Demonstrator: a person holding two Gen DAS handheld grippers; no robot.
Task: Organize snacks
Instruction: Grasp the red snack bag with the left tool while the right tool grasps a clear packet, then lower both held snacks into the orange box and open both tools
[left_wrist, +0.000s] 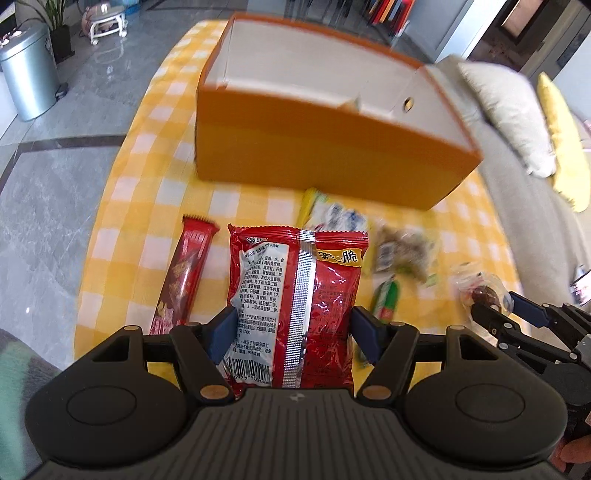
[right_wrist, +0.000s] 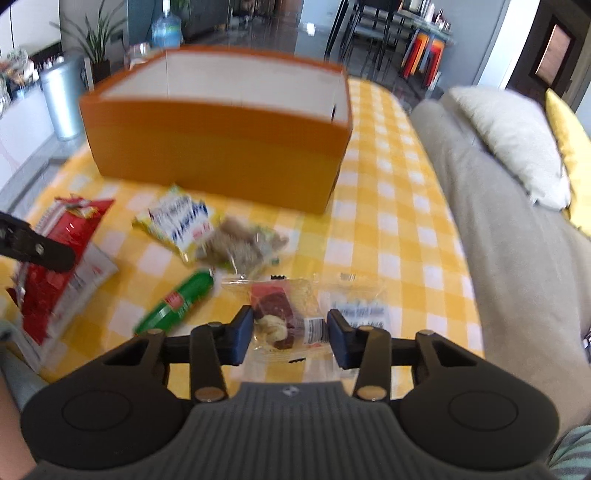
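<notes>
Left gripper (left_wrist: 293, 334) clamped on a red snack bag (left_wrist: 295, 295), blue pads pressing both side edges, bag held with its printed back and silver seam facing the camera. Beside the bag at nine o'clock, a long red bar (left_wrist: 183, 273) flat on the yellow checked cloth (left_wrist: 155, 155). At twelve o'clock, an orange box (left_wrist: 325, 155) with pale inner walls, open at the top, standing on the cloth. Between box and bag, a yellow and white packet (left_wrist: 332, 214); at two o'clock of the bag, a clear bag of brownish pieces (left_wrist: 402, 251); lower, a green stick (left_wrist: 388, 299).

Right gripper (right_wrist: 290, 334) around a clear packet (right_wrist: 286, 317) with a dark red piece and a pale piece inside. Pads just beside the wrapper's edges; contact not clear through the blur, so gripped or not cannot be told. Another clear wrapper (right_wrist: 360, 302) at three o'clock of it, the green stick at nine o'clock. Grey sofa (right_wrist: 498, 258) with a pale cushion (right_wrist: 517, 147) along the right edge.
</notes>
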